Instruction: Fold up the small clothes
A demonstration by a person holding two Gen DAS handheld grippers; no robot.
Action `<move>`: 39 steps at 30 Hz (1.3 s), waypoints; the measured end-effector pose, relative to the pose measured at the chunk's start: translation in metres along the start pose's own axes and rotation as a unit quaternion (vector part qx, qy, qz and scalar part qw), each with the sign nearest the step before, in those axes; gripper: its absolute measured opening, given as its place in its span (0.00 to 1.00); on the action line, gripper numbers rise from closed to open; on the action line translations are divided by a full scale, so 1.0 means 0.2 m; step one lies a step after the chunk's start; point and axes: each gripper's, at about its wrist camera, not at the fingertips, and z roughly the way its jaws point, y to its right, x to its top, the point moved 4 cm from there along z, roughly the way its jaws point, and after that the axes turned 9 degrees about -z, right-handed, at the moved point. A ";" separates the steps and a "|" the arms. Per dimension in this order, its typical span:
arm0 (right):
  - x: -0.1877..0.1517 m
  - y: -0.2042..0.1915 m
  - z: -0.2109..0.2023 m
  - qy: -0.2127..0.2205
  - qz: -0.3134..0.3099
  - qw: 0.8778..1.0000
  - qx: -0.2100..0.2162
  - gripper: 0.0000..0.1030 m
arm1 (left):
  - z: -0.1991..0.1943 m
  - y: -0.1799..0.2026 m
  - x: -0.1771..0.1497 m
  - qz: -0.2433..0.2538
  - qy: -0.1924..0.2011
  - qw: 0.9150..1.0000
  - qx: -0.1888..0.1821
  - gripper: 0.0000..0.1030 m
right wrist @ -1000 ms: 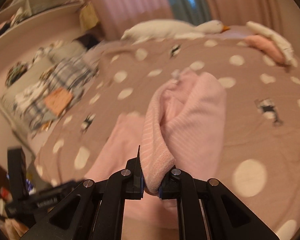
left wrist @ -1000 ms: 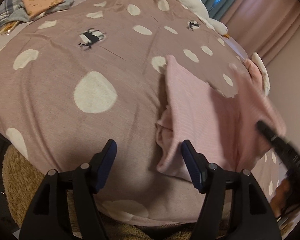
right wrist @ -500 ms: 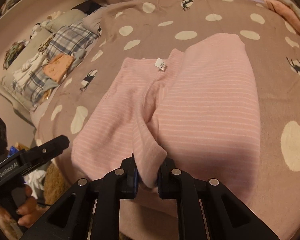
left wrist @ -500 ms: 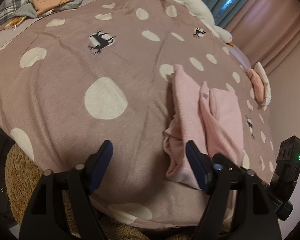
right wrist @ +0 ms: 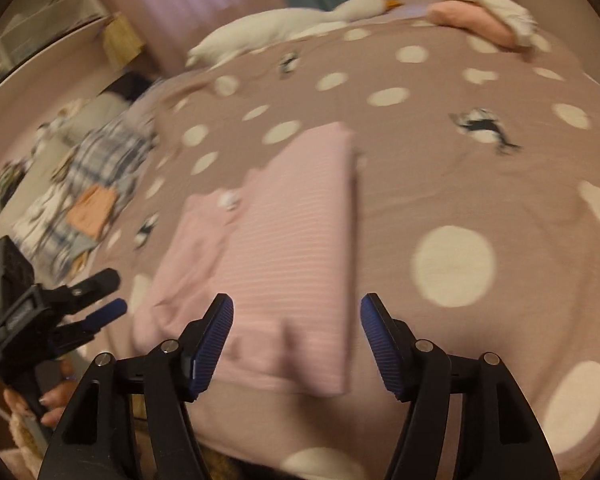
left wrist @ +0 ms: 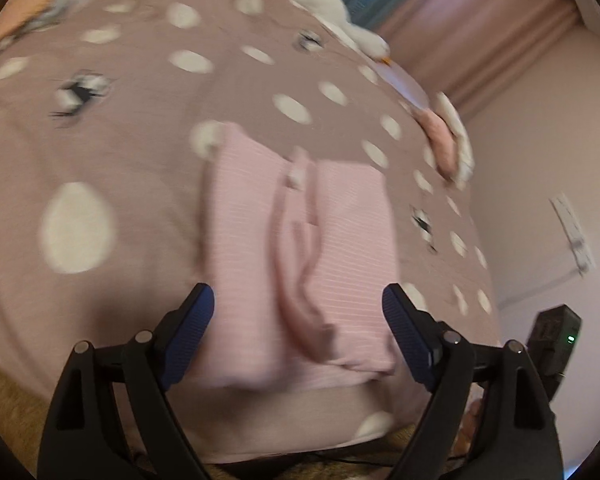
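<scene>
Since the right gripper point(right wrist: 296, 344) let go about half a sec ago, the pink top point(left wrist: 300, 264) now lies flat on the bedspread point(left wrist: 120, 128) w/ one side folded over the middle, where it was pinched in shut jaws before. It sits just ahead of and between the right jaws, which stand wide w/ nothing in them. Same for the left gripper point(left wrist: 298, 336): jaws wide, holding nothing, top's near hem right between the tips; it has swung over to face the top square-on. Both views are blurred, so both hands look mid-move. A loose ridge of cloth point(left wrist: 304, 300) runs down the middle, ahead of the left jaws, so the fold isn't tidy yet. My read: first lengthwise fold is down, next comes smoothing or the other side. Beyond the top, a goose plush point(right wrist: 284, 28) lies far ahead, a folded pile point(right wrist: 484, 12) ahead-right of the right jaws, and plaid laundry point(right wrist: 100, 160) off to their left.
</scene>
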 end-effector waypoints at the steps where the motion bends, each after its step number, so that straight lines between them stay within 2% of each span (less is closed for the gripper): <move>1: 0.00 0.02 0.00 0.000 0.008 1.000 -0.005 0.64 | 0.05 0.03 0.01 0.007 -0.016 1.000 -0.002 0.84; 4: -0.02 0.07 0.00 -0.003 0.025 1.000 -0.013 0.64 | 0.19 0.08 0.03 0.030 -0.042 0.999 0.001 0.84; 7: -0.03 0.08 0.01 -0.006 0.027 0.999 -0.023 0.64 | 0.33 0.04 0.05 0.025 -0.065 0.997 0.028 0.82; 11: -0.05 0.11 -0.01 -0.009 0.023 0.999 -0.033 0.64 | 0.40 0.05 0.07 0.028 -0.077 0.997 0.017 0.81; 13: -0.05 0.12 0.00 -0.010 0.027 0.999 -0.032 0.64 | 0.43 0.06 0.09 0.031 -0.083 0.996 0.007 0.75; 18: -0.06 0.15 0.00 -0.012 0.037 0.999 -0.031 0.64 | 0.52 0.06 0.11 0.028 -0.102 0.994 0.001 0.38; 20: -0.07 0.15 0.01 -0.014 0.037 0.999 -0.029 0.64 | 0.51 0.06 0.08 0.034 -0.100 0.994 0.005 0.32; 21: -0.08 0.15 0.02 -0.017 0.038 0.999 -0.029 0.64 | 0.51 0.06 0.08 0.038 -0.094 0.995 0.005 0.17; 22: -0.08 0.16 0.03 -0.021 0.039 0.999 -0.030 0.64 | 0.50 0.07 0.08 0.044 -0.089 0.995 0.008 0.13; 25: -0.09 0.16 0.05 -0.029 0.041 0.998 -0.033 0.64 | 0.44 0.09 0.09 0.053 -0.069 0.996 0.022 0.12; 27: -0.09 0.15 0.05 -0.031 0.040 0.998 -0.033 0.64 | 0.36 0.11 0.10 0.062 -0.040 0.996 0.045 0.12; 30: -0.08 0.13 0.05 -0.031 0.034 0.998 -0.031 0.64 | 0.24 0.12 0.13 0.071 -0.006 0.997 0.040 0.11; 34: -0.08 0.09 0.06 -0.032 0.020 0.999 -0.026 0.64 | 0.13 0.08 0.15 0.080 0.013 0.996 0.049 0.12; 39: -0.08 0.05 0.08 -0.036 0.006 0.999 -0.016 0.64 | 0.14 -0.07 0.14 0.061 0.013 0.995 0.081 0.12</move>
